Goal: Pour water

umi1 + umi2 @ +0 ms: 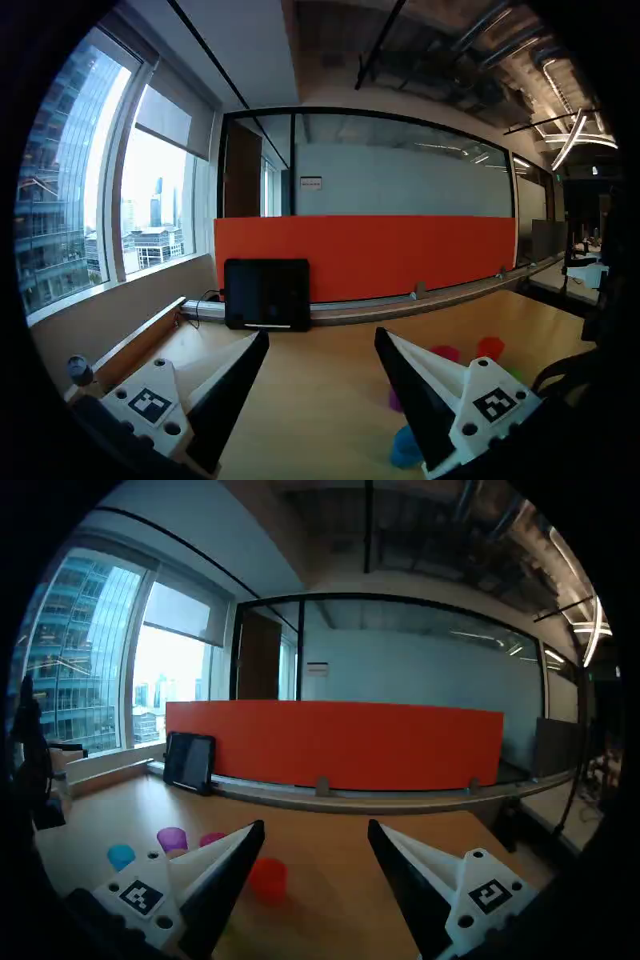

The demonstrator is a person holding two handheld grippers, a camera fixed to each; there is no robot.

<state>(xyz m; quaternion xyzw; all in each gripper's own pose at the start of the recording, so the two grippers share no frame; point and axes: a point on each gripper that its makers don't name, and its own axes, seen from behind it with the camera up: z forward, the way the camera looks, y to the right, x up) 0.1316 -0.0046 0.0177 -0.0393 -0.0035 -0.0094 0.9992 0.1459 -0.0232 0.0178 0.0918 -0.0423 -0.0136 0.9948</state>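
Cups [269, 878] on desk [328, 896], left tongs [321, 331], right tongs [314, 824] agape

My light wooden desk [320, 392] in a glass-walled office, with daylight coming from the side.

A long orange partition panel [368, 252] stands along the far edge of my desk. A black flat screen [266, 294] is propped upright in front of the panel's end nearest the windows. Behind the panel I see a black-framed glass wall [400, 168] and a dark wooden door [242, 170]. Tall windows [152, 208], with a grey roller blind [172, 112] drawn partway down, let in bright daylight and show glass towers [56, 200] outside. Overhead, white ceiling gives way to dark exposed pipes [488, 48], and angled strip lights [572, 136] glow on the far side.
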